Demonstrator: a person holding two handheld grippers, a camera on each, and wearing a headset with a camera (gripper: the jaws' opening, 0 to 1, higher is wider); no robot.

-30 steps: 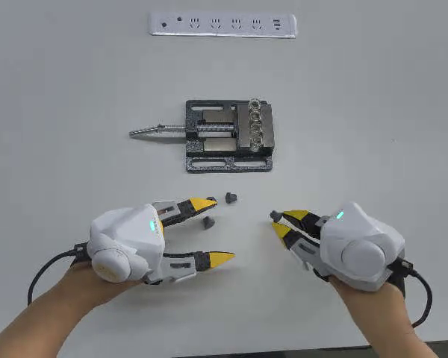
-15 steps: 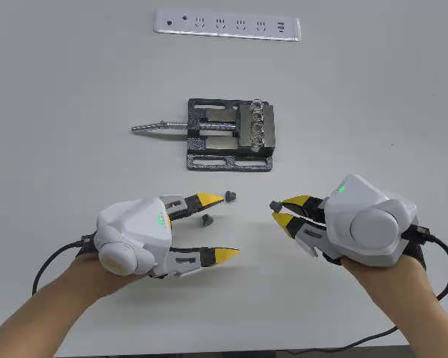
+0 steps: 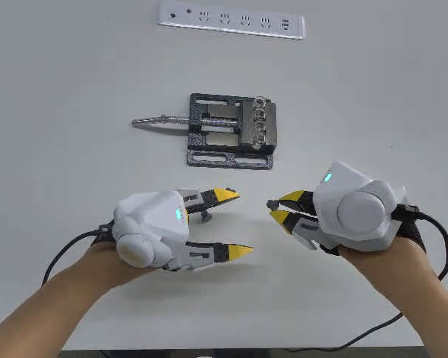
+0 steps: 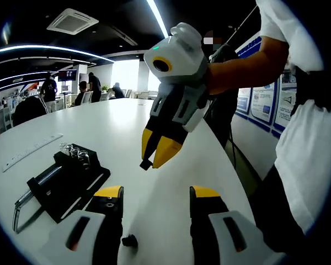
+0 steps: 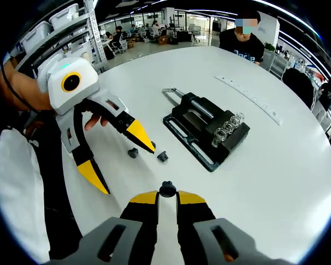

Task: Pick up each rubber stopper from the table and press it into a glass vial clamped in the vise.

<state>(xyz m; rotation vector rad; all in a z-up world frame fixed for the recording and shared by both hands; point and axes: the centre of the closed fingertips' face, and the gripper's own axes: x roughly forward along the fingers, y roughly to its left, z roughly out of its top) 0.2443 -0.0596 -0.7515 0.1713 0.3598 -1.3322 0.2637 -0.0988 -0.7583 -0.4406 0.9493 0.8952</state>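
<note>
A black vise holds a row of clear glass vials in its jaws; it also appears in the right gripper view with the vials. My right gripper is shut on a dark rubber stopper, held above the table in front of the vise. My left gripper stands open just to its left, low over the table. Two stoppers lie beside its upper finger. One stopper lies between the left gripper's jaws.
A white power strip lies at the far edge of the white table. The vise's screw handle sticks out to the left. Cables trail from both grippers toward the near table edge.
My right gripper has risen and moved toward the vise with the stopper. My left gripper has slid right, and its upper finger now covers one loose stopper.
</note>
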